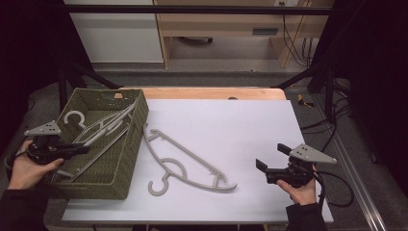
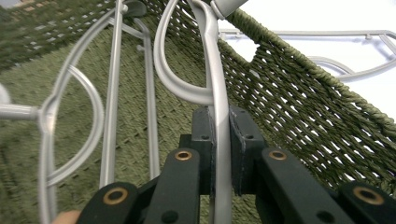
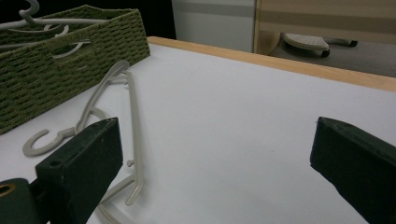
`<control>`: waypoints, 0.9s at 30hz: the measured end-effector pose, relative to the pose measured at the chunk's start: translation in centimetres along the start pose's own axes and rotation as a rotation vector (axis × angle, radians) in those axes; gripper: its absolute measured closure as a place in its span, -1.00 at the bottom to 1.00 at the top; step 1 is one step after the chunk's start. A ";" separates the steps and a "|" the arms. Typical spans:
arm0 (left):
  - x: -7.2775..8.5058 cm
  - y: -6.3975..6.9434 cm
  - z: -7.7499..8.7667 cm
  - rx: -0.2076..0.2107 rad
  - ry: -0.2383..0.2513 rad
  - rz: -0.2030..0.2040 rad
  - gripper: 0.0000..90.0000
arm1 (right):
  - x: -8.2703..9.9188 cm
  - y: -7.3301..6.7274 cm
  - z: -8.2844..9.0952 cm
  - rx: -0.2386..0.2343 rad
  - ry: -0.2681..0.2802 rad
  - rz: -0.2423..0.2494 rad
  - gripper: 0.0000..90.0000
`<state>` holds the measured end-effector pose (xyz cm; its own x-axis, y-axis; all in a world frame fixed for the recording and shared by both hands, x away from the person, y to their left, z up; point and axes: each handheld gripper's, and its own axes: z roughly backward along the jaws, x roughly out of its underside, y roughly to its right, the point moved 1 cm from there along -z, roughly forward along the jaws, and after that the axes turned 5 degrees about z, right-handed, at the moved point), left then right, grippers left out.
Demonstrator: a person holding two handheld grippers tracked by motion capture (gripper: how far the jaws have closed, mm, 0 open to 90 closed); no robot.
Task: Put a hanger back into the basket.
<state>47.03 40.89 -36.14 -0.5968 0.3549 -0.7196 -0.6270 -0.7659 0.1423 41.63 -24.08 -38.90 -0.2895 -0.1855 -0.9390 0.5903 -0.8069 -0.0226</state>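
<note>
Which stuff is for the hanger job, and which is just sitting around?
For the job:
- grey plastic hanger clamped in the left gripper
- green woven basket
- grey plastic hanger lying on the white table top

Just around:
- right gripper, jaws open
- wooden cabinet behind

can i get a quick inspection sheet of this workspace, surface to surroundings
surface: white sheet over a wooden table.
job's things: green woven basket at the left with grey plastic hangers inside; one gripped hanger; another grey plastic hanger on the sheet lies flat beside the basket.
clutter: nothing seen.
grippers: left gripper inside the basket, jaws shut on the gripped hanger's bar; right gripper over the sheet's right side, jaws open, nothing between them.
cables: black cable trails from the right gripper; more black cables hang behind the table.
surroundings: wooden furniture and grey floor behind, black frame bars.
</note>
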 end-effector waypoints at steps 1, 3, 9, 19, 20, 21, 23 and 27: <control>0.1 0.1 -0.3 -0.003 0.000 -0.001 0.81 | 0.0 0.0 0.0 0.000 0.001 0.001 -0.94; 0.2 0.2 -0.5 -0.003 -0.003 0.003 0.81 | 0.0 0.0 0.1 -0.004 0.001 0.002 -0.94; 0.5 0.3 -1.0 -0.013 -0.024 0.031 0.81 | 0.0 0.0 0.0 -0.005 0.003 0.003 -0.94; 0.9 -0.2 -1.9 -0.123 -0.118 0.120 0.73 | 0.0 0.0 0.0 -0.002 0.001 0.003 -0.94; 1.0 -0.4 -1.7 -0.131 -0.120 0.135 0.72 | 0.0 0.0 0.0 -0.002 0.001 0.002 -0.94; 1.2 -0.7 -1.6 -0.140 -0.117 0.149 0.70 | 0.0 0.0 0.0 -0.002 0.004 0.002 -0.94; 1.3 -1.2 -1.2 -0.138 -0.105 0.177 0.67 | 0.0 0.0 0.0 0.001 0.002 0.002 -0.94; 1.3 -1.7 -0.9 -0.169 -0.080 0.218 0.64 | 0.0 -0.1 -0.1 0.000 -0.001 -0.001 -0.94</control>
<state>47.76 42.14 -37.94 -0.7502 0.2084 -0.6276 -0.3914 -0.9048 0.1675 41.64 -24.01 -38.91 -0.2912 -0.1851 -0.9386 0.5897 -0.8072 -0.0238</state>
